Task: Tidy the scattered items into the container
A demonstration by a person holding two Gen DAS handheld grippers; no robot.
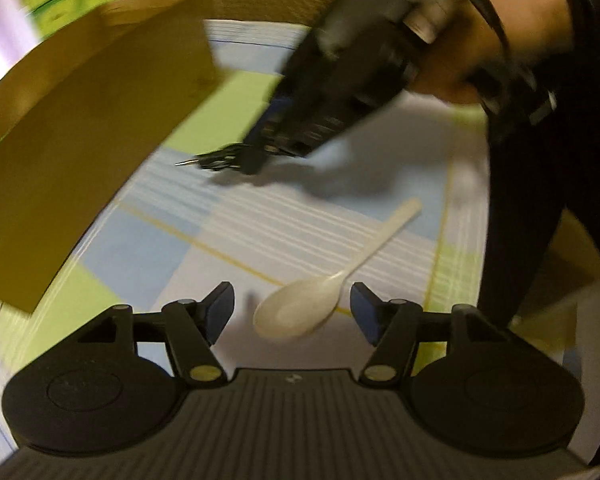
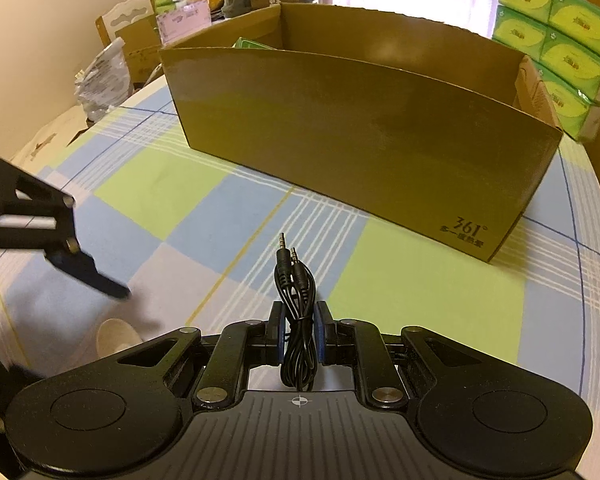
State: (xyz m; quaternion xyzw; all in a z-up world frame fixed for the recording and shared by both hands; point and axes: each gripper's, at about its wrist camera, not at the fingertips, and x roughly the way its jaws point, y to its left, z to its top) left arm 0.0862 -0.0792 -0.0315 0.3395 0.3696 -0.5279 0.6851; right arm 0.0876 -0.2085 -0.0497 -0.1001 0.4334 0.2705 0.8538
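My right gripper (image 2: 299, 334) is clamped on a coiled black audio cable (image 2: 296, 280), its long axis running toward 12 o'clock, plugs aimed at the cardboard box (image 2: 364, 152); open checked tablecloth (image 2: 420, 292) lies between them. My left gripper (image 1: 292, 310) is spread wide around the bowl of a white plastic spoon (image 1: 324, 284), whose handle points to 1 o'clock.

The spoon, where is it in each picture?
Left wrist view: the spoon lies low in the middle, bowl between the open fingers of the left gripper.
Right wrist view: only the bowl peeks out at lower left.
Shared landmark: the cardboard box on the checked cloth.
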